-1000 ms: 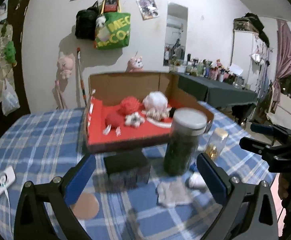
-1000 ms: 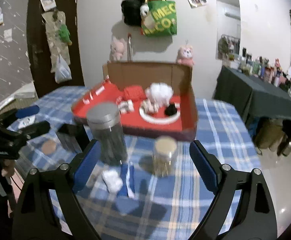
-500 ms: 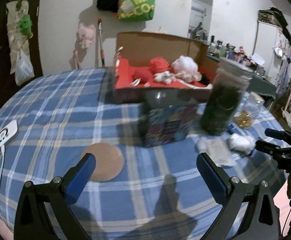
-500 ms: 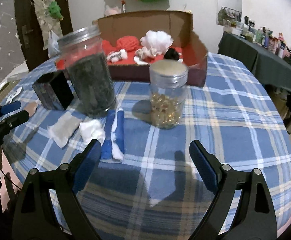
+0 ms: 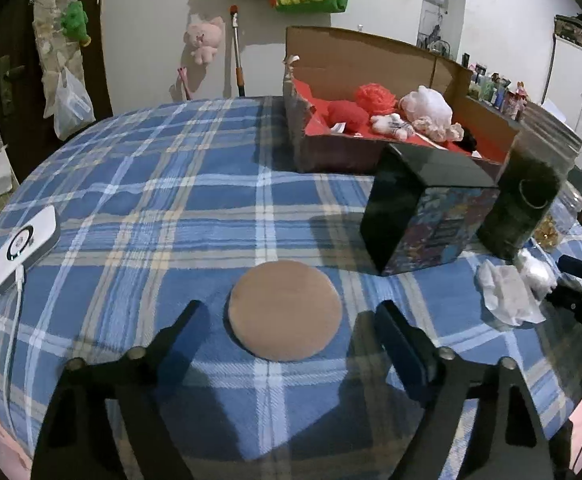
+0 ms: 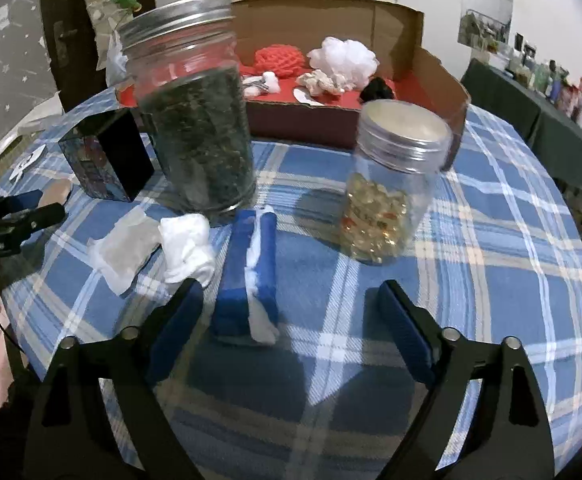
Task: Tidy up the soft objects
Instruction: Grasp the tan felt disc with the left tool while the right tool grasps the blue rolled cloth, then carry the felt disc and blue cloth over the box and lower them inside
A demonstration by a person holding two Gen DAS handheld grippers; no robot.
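A round tan pad (image 5: 285, 310) lies on the blue plaid tablecloth, between the fingers of my open left gripper (image 5: 291, 344), which is low over it. A folded blue and white cloth (image 6: 249, 276) lies between the fingers of my open right gripper (image 6: 291, 328), nearer the left one. A white wad (image 6: 189, 248) and a flat white sheet (image 6: 125, 252) lie left of it; both also show in the left wrist view (image 5: 509, 290). A cardboard box with a red floor (image 5: 371, 152) holds red and white soft things.
A tall jar of dark stuff (image 6: 199, 128) and a small jar of yellow beads (image 6: 387, 200) stand behind the cloths. A black printed box (image 5: 423, 220) stands beside them. A white charger with a cable (image 5: 25, 242) lies at the table's left edge.
Both grippers have dropped down towards the table. The left one has come over the tan pad, the right one over the blue cloth. Both stay open.
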